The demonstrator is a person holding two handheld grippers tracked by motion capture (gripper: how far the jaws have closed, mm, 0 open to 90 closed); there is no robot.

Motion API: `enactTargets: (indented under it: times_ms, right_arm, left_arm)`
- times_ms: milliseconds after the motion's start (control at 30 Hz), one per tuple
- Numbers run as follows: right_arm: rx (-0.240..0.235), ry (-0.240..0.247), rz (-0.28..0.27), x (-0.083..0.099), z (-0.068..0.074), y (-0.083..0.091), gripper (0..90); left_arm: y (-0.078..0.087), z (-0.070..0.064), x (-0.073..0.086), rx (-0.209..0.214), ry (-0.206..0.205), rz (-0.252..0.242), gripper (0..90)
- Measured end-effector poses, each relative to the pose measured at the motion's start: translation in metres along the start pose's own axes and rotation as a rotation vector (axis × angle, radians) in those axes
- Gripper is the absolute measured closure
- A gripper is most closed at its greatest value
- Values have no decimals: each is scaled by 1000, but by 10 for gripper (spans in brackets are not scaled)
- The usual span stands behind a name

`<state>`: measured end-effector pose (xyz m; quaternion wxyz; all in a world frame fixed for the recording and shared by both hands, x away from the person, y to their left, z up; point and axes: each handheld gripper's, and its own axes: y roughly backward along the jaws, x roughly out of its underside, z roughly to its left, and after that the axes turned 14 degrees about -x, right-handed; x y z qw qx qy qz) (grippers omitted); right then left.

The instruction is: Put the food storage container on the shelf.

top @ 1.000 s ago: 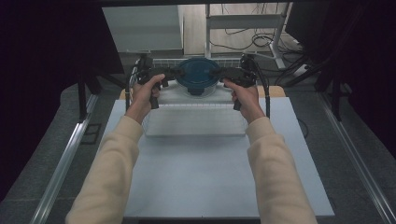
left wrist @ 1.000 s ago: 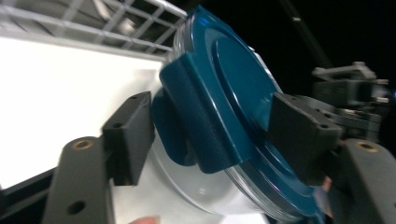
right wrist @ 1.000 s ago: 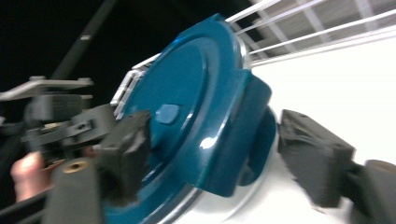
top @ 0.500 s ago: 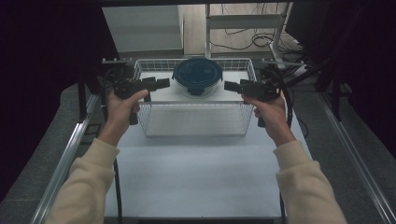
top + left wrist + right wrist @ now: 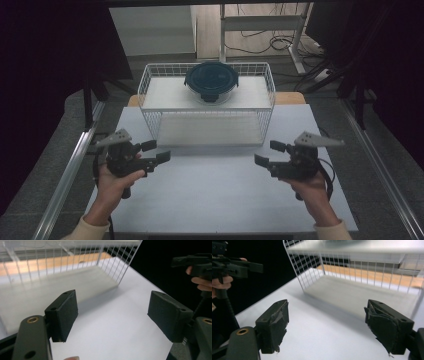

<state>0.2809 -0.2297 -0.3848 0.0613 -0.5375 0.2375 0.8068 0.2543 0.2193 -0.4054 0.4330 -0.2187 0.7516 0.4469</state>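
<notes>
Blue-lidded container (image 5: 211, 82) sits on top of the wire rack (image 5: 150, 80), so placing looks finished; left gripper (image 5: 153, 152) and right gripper (image 5: 267, 153) hang wide open, empty, near the table (image 5: 210, 200) front.

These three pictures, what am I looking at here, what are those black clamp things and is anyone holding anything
A person stands at a white table, holding a hand-held two-jaw tool in each hand. The high view looks down from above: the left gripper and the right gripper hover over the table, jaws apart and holding nothing. The other two pictures come from cameras riding on each tool, looking out between its own black pads. Ahead stands a white wire rack. On its top shelf sits a round container with a dark blue lid. The lower shelf looks bare.
</notes>
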Motion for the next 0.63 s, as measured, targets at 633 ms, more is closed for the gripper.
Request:
enactTargets:
  times_ms: [633]
  right_arm:
    - [70,14,100,63,-2,-1,211]
  left_arm:
    - [-14,3,57,-38,8,107,246]
